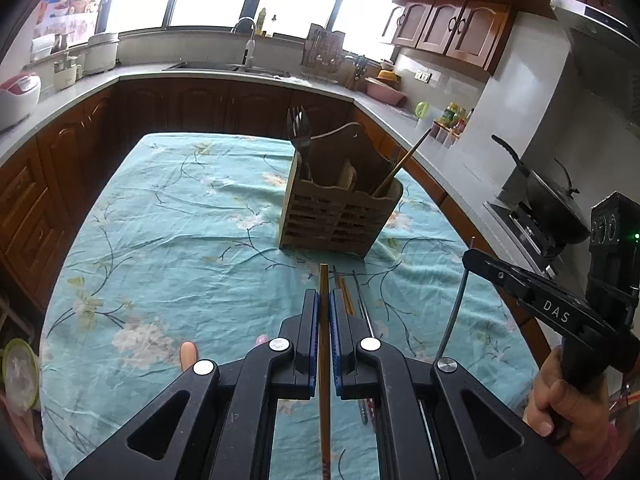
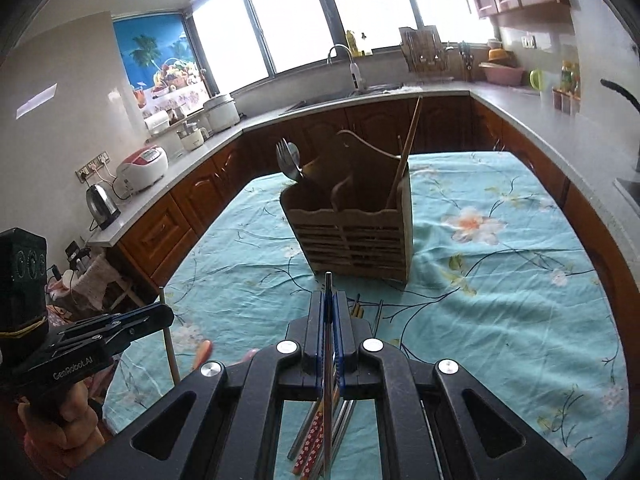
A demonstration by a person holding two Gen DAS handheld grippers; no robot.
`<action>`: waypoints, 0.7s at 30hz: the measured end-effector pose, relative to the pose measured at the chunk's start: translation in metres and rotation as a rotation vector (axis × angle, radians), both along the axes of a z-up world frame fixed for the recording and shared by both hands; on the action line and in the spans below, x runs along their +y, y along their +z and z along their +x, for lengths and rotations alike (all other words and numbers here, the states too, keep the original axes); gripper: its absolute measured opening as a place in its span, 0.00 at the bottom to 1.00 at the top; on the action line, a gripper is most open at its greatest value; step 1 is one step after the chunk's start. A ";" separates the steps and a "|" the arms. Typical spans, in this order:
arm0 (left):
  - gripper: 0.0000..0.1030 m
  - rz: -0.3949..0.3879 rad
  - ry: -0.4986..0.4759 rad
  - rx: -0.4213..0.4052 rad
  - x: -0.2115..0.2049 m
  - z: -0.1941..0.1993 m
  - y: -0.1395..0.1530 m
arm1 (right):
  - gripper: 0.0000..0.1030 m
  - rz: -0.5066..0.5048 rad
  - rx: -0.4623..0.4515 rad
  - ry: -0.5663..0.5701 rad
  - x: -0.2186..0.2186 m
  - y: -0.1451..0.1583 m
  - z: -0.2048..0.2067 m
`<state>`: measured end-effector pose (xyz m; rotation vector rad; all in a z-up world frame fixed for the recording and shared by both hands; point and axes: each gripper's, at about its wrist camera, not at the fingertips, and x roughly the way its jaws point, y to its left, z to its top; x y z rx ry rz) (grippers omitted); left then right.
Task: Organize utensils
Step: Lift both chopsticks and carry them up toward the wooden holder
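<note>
Your left gripper [image 1: 324, 300] has its fingers pinching a brown wooden chopstick [image 1: 324, 360]. Your right gripper [image 2: 329, 304] has its fingers pressed onto a thin silver metal chopstick [image 2: 328, 360]. Both hover above the teal floral-clothed worktop [image 1: 180, 220]. The slatted wooden utensil caddy [image 1: 336, 216] stands just beyond the fingertips, holding forks [image 1: 299, 128] on its left and one chopstick on its right. More chopsticks [image 2: 316, 432] lie on the cloth beneath your right gripper.

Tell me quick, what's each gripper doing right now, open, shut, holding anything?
Left gripper: shut on a wooden chopstick.
Right gripper: shut on a metal chopstick.
</note>
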<state>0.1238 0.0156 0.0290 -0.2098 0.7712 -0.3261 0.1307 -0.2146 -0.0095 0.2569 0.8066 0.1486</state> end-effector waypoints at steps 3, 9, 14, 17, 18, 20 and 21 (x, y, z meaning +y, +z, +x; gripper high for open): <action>0.04 -0.007 0.007 -0.024 0.004 -0.007 0.008 | 0.04 0.002 -0.020 -0.006 -0.002 0.007 -0.007; 0.04 -0.015 0.027 -0.064 0.012 -0.016 0.018 | 0.04 -0.009 -0.068 -0.029 -0.006 0.025 -0.014; 0.04 -0.026 0.038 -0.084 0.015 -0.017 0.022 | 0.04 -0.013 -0.103 -0.045 -0.010 0.036 -0.016; 0.04 -0.036 0.048 -0.090 0.017 -0.013 0.023 | 0.04 -0.014 -0.116 -0.052 -0.012 0.040 -0.015; 0.04 -0.039 0.051 -0.092 0.018 -0.011 0.023 | 0.04 -0.013 -0.120 -0.054 -0.013 0.041 -0.014; 0.04 -0.046 0.057 -0.099 0.018 -0.009 0.024 | 0.04 -0.012 -0.127 -0.058 -0.015 0.043 -0.013; 0.04 -0.050 0.060 -0.102 0.018 -0.007 0.024 | 0.04 -0.010 -0.129 -0.059 -0.016 0.044 -0.013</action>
